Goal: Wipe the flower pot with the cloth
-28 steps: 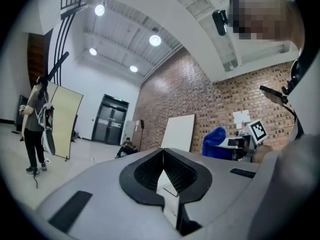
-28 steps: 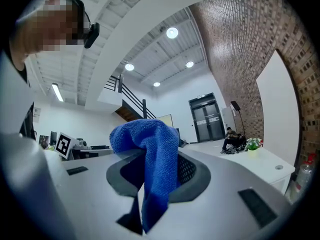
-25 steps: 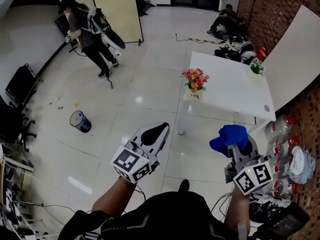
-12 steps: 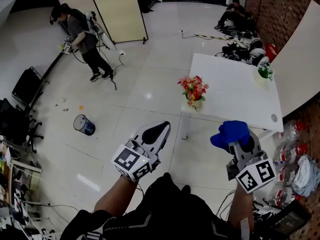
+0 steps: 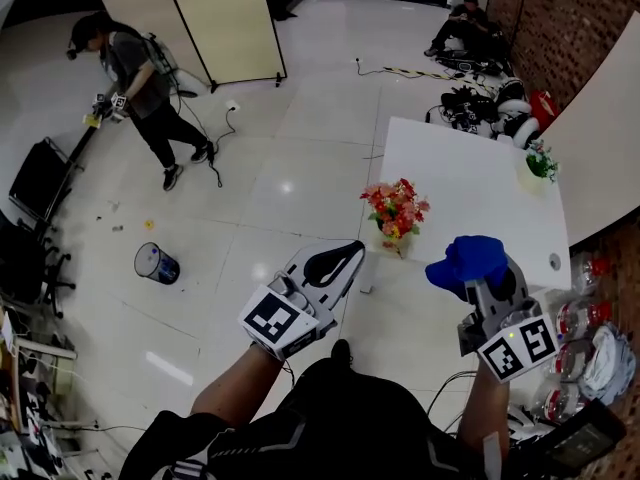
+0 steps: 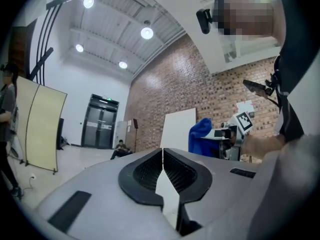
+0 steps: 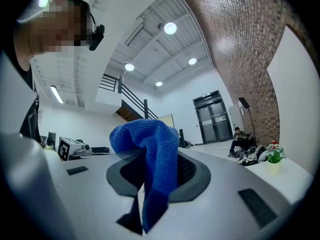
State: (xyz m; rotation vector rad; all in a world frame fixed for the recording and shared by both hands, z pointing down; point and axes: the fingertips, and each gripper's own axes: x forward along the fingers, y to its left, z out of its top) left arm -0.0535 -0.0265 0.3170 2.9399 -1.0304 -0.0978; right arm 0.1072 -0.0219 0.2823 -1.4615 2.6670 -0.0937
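Head view: only here does the flower pot (image 5: 397, 244) show. It stands upright at the near corner of the white bench (image 5: 480, 183), flowers pointing up, and both grippers are short of it, over the floor. Left gripper view: the left gripper's (image 6: 162, 156) jaws are pressed together, empty. Right gripper view: the right gripper's (image 7: 150, 179) jaws clamp the blue cloth (image 7: 150, 134), its length hanging down.

The right hand-held gripper (image 7: 150, 180) pinches a blue cloth (image 7: 159, 151) at centre frame, the fabric bunched above its jaws and hanging below them. At lower right, a small potted plant (image 7: 274, 157) stands on a white worktop (image 7: 296, 178); a brick wall (image 7: 240, 49) fills the upper right.
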